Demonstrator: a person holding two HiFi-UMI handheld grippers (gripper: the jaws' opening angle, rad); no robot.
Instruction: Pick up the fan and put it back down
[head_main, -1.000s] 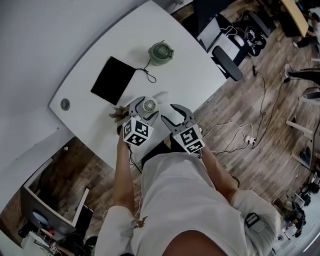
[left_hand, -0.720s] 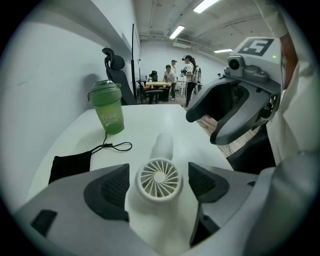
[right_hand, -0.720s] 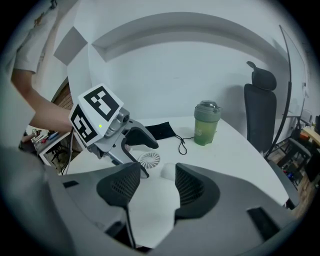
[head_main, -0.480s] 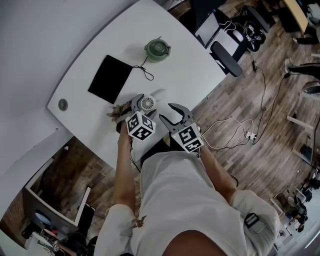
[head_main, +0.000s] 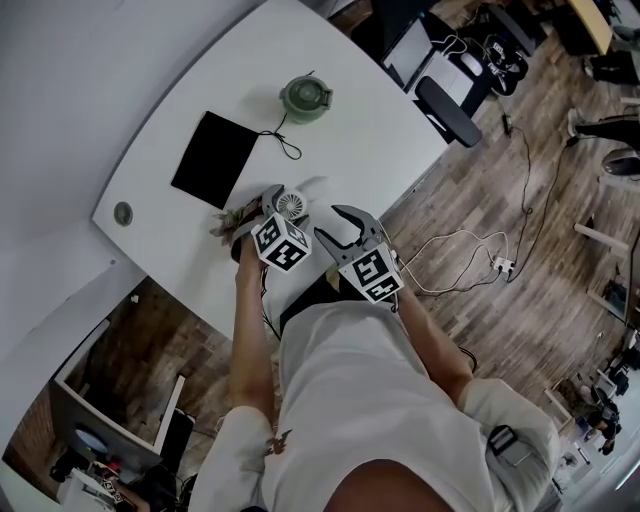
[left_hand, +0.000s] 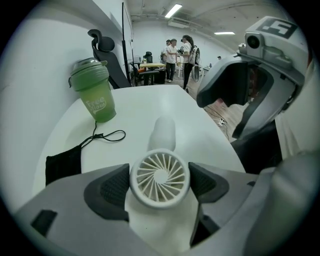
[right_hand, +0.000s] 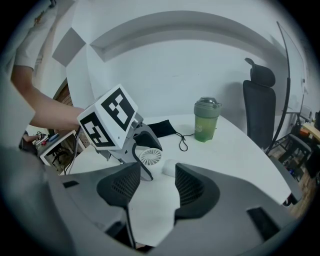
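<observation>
The left gripper (head_main: 288, 208) is pointing steeply down at the near edge of the white table (head_main: 380, 130), with the small white fan (left_hand: 160, 178) sitting between its jaws. Its jaws have just been opening. In the left gripper view the 2 dark pads (left_hand: 107, 187) are standing just beside the fan's round grille, 1 at 9 o'clock of it and 1 at 3 o'clock, and are not squeezing it. The grille is facing the camera. A white rounded part of the fan is reaching away at 12 o'clock and is lying on the table top.

The right gripper (right_hand: 157, 172) is hovering at 4 o'clock of the left one in the head view, close beside it. Its jaws are standing apart, with only bare table showing between them. It is looking across at the left gripper's marker cube (right_hand: 107, 120) and the fan's grille below that cube.

A green lidded bottle (head_main: 304, 97) is standing upright at 12 o'clock of the fan, well apart from it. A black cloth (head_main: 213, 158) is lying flat at 10 o'clock, its thin cord (left_hand: 107, 136) trailing toward the bottle. An office chair (head_main: 450, 115) is standing off the table's edge at 2 o'clock. Cables (head_main: 470, 265) are lying on the wooden floor at 3 o'clock.
</observation>
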